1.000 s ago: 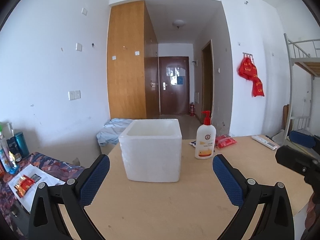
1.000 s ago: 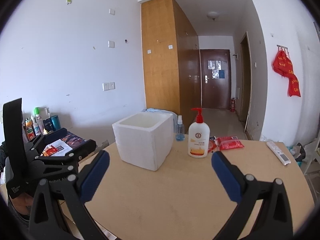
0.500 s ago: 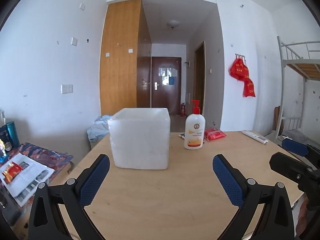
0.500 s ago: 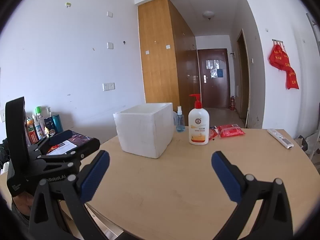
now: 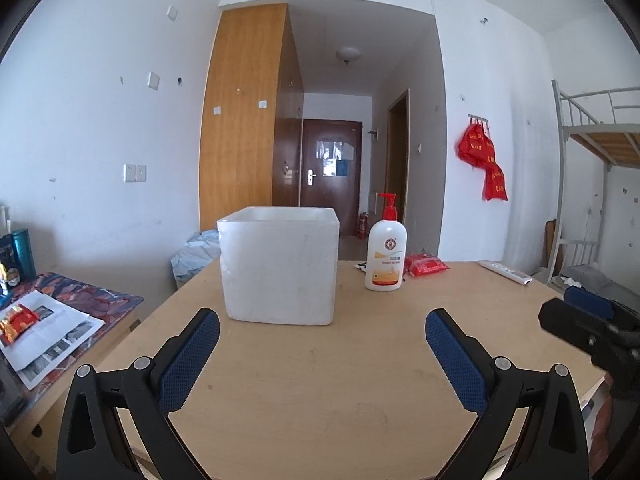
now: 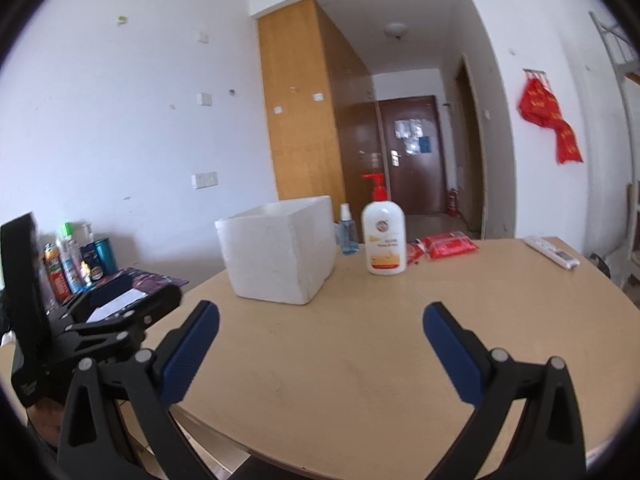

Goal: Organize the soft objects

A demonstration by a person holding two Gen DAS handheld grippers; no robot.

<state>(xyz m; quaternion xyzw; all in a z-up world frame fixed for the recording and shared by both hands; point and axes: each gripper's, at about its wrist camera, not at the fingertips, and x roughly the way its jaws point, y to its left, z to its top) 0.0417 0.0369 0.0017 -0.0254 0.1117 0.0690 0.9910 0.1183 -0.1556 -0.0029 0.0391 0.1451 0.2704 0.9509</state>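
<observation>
Both views have dropped lower since a second ago; approach only, nothing grasped. Left gripper (image 5: 322,330) and right gripper (image 6: 321,324) are held spread and empty. Red soft plastic packets (image 5: 426,265), possibly wipes, lie at 1 o'clock, beside the white foam box (image 5: 279,265).

Wooden table (image 5: 320,380) I'm looking across

It is carrying a white foam box (image 5: 280,266) at centre, a pump bottle (image 5: 385,256) right of it, red packets (image 5: 426,265) and a remote (image 5: 506,271) lying farther right.
</observation>
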